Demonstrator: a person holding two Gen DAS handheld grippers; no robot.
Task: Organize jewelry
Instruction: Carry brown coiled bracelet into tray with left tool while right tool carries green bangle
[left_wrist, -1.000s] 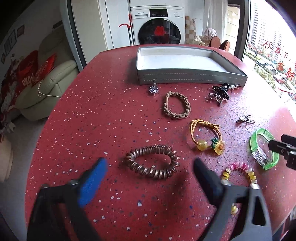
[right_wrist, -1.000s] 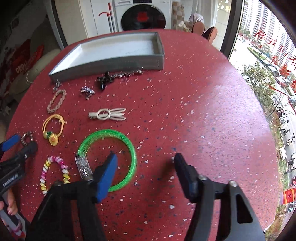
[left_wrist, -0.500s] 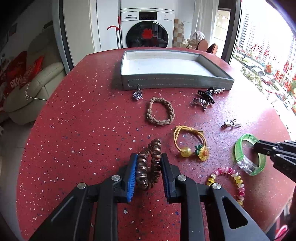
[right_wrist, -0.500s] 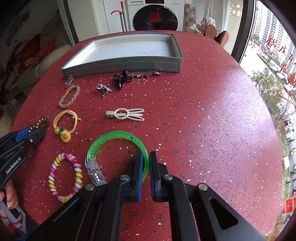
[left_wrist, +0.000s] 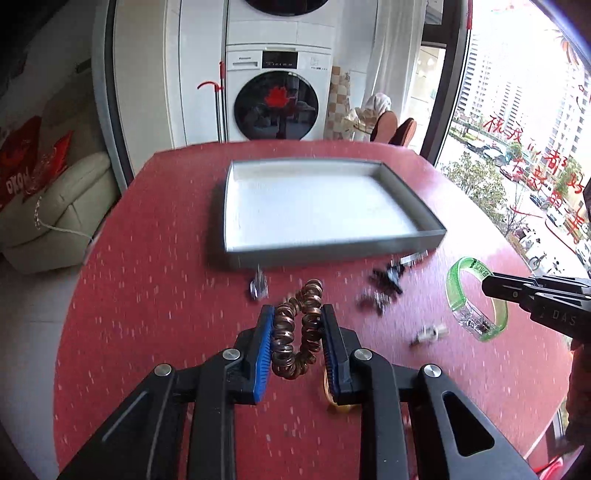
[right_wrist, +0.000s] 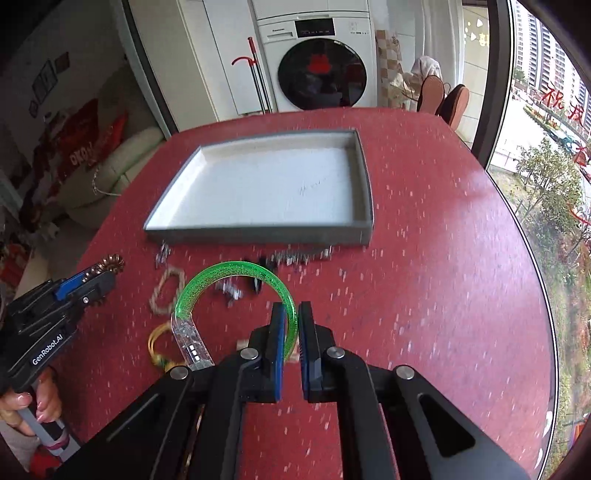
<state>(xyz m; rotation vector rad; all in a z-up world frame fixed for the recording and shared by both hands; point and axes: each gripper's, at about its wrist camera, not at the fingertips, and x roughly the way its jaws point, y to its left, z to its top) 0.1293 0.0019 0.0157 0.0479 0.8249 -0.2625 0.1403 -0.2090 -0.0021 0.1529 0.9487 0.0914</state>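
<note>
Your left gripper (left_wrist: 297, 332) is clamped on the coiled copper hair tie (left_wrist: 297, 328), which stands squeezed into a tall loop between the blue pads, its long axis running straight ahead along the fingers. Your right gripper (right_wrist: 291, 332) is pinched on the rim of the green bangle (right_wrist: 236, 291), which arches up and away to the left of the jaws with its clear clasp section hanging low on that side.

Take the grey tray (left_wrist: 332, 251) as your landmark. From both grippers it lies dead ahead, its near wall facing you and its white floor bare. The hair tie sits in front of the tray's near-left part; the bangle sits in front of its near-right part, as the left wrist view shows it (left_wrist: 476, 299). Neither load appears to rest on the red table (left_wrist: 147, 295), though the blur makes that hard to judge.

Between you and the tray's near wall lie the small metal and black clips (left_wrist: 384, 284), so carry over them, not through. Both hands look about equally near to the tray; each has its own half, so keep the bangle's free arc clear of the left gripper as you go forward
</note>
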